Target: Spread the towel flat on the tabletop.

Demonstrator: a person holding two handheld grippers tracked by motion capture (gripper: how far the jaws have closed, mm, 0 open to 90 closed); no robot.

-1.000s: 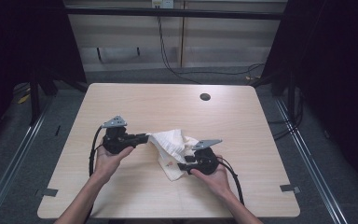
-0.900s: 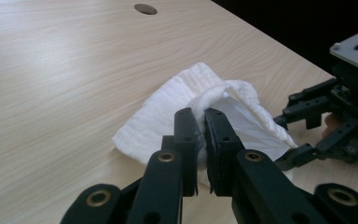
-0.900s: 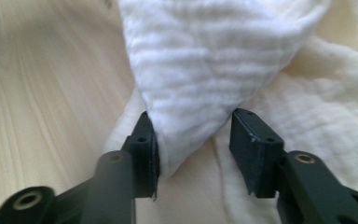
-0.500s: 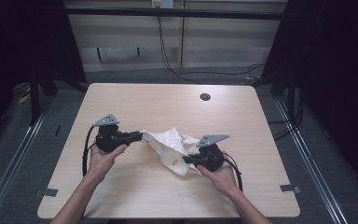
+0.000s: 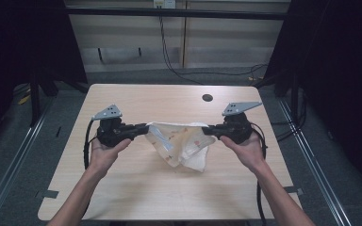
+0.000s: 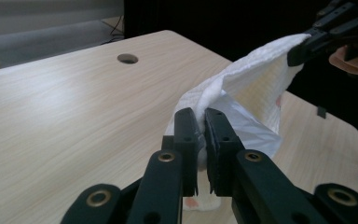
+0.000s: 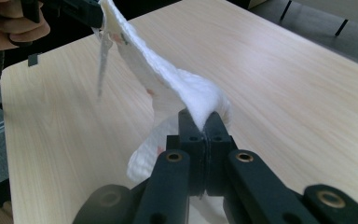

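White patterned quilted cloth [image 5: 181, 141] hangs stretched between both grippers above the pale wooden surface [image 5: 136, 193] — left gripper [image 5: 143, 127] & right gripper [image 5: 206, 129] each pinching an upper corner, long axis running left-right, equally near both hands, slack sagging toward surface.

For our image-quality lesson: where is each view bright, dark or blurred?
High view: table evenly lit, sides black. Left gripper view: glare on the wood, cloth bright, near jaws soft. Right gripper view: cloth nearly washed out, hand blurred.

Pale wooden table [image 5: 136, 188] with a round cable hole [image 5: 207, 98]
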